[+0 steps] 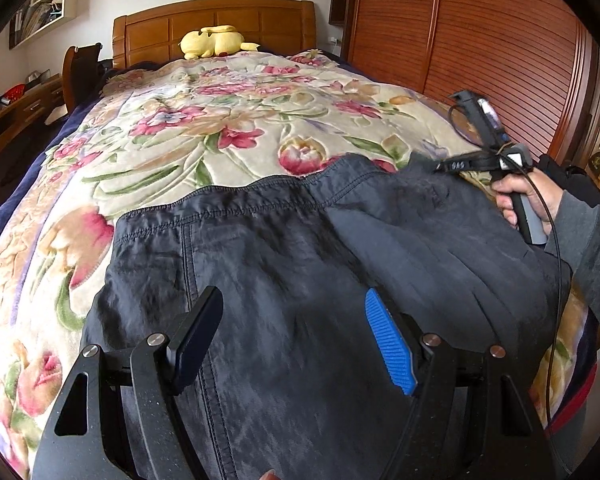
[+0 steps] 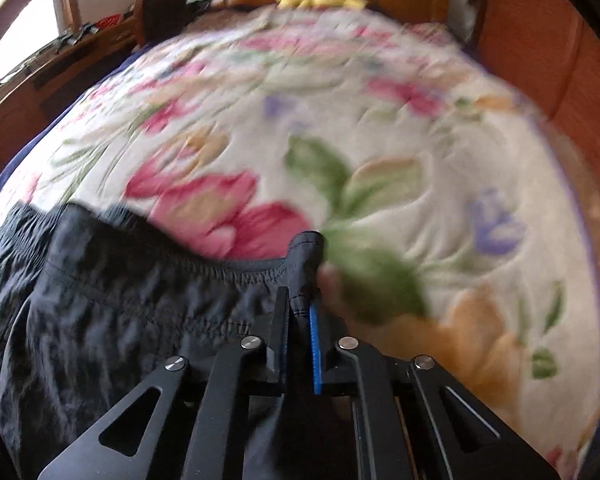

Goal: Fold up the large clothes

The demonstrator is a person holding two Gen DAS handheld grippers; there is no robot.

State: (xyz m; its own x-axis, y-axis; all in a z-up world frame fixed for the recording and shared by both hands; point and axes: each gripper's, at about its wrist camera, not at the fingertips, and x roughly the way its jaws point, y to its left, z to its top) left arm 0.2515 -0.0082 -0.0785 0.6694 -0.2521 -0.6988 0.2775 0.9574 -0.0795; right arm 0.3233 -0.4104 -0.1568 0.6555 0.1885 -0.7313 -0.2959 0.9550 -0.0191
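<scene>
Now the dark garment (image 1: 284, 248) lies spread on the floral blanket (image 1: 204, 120) of the bed, its gathered waistband (image 1: 228, 200) running along the far edge and its body reaching back toward the near side. The right tool (image 2: 300, 316) is clamped together on the right end of that waistband: in the right wrist view a pinch of dark cloth stands up between the black pad and the blue one. From the left wrist view the same tool shows at the far right of the garment, held in a hand (image 1: 528, 200) with a grey sleeve. The left tool (image 1: 296, 340) hangs over the near middle of the cloth with its pads well apart and nothing between them.

This looks like the start of a fold: one corner is taken, the other not yet. The next move likely calls for the left tool to reach the left end of the waistband and close on it, so both corners can be raised evenly.
</scene>
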